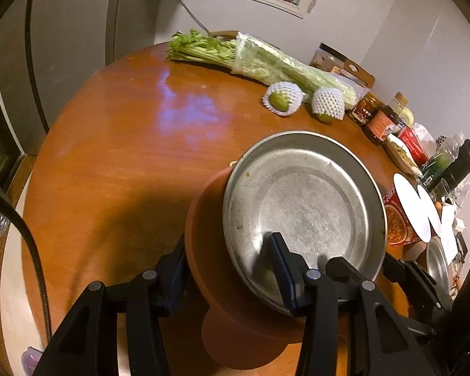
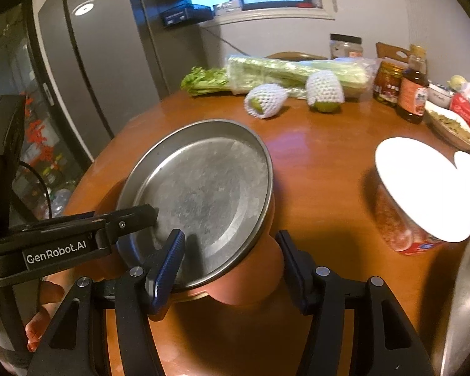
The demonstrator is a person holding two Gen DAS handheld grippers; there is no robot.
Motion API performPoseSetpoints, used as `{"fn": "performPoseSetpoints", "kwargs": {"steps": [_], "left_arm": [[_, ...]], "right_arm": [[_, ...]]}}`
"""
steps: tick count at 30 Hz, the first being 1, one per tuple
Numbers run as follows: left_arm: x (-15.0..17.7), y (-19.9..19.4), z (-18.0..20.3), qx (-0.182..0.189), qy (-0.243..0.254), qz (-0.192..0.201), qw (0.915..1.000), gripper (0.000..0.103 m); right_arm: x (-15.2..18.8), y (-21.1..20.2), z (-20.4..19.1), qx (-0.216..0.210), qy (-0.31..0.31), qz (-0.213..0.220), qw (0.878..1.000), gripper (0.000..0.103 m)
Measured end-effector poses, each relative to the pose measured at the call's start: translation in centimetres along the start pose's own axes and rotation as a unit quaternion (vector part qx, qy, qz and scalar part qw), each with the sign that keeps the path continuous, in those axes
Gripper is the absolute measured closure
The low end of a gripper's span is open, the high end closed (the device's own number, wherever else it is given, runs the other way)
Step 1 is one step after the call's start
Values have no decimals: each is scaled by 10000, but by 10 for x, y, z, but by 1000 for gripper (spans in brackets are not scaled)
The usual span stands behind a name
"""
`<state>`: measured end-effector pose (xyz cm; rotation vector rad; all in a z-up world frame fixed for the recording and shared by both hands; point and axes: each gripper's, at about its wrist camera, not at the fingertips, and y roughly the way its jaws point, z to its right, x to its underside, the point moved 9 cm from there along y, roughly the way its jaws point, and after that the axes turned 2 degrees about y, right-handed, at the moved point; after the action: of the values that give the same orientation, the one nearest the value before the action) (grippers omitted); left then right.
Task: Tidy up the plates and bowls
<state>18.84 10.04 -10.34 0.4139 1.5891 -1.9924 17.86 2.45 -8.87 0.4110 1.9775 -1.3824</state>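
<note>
A scratched metal plate [image 1: 307, 206] lies tilted on top of a terracotta bowl [image 1: 210, 244] on the round wooden table [image 1: 125, 144]. My left gripper [image 1: 232, 269] is open, its jaws astride the near rims of the bowl and the plate, the right finger [image 1: 282, 266] over the plate. In the right wrist view the same plate [image 2: 203, 191] sits on the bowl [image 2: 253, 269]. My right gripper [image 2: 232, 260] is open, with its left finger [image 2: 167, 260] over the plate rim and its right finger beside the bowl. The left gripper's finger [image 2: 134, 216] reaches over the plate's left rim.
Celery in a plastic bag [image 2: 285, 72], two net-wrapped fruits [image 2: 266, 100], sauce jars and bottles [image 2: 413, 91] line the far edge. A lidded tub [image 2: 423, 194] stands at right. Another metal dish [image 2: 467, 300] is at the near right. A fridge [image 2: 103, 62] stands left.
</note>
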Motion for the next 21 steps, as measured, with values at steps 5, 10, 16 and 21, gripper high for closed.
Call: {"fn": "performPoseSetpoints", "kwargs": {"steps": [5,10,16,21], "left_arm": [[-2,7,15,48,95,-47,9999,54],[-4,11,28,16,247,-32,9997,54],[-3,12,36,11,323,-22,9995,54],[-3,11,32,-30,321,14,9995,54]], "right_arm": [[0,-6,15,93,98,48,9999,41],[1,-10,27,214,158,81,9996,41],[1,-15,36,287,220,183,9992,41],[-3,-20,40,435,178,304,9984,41]]}}
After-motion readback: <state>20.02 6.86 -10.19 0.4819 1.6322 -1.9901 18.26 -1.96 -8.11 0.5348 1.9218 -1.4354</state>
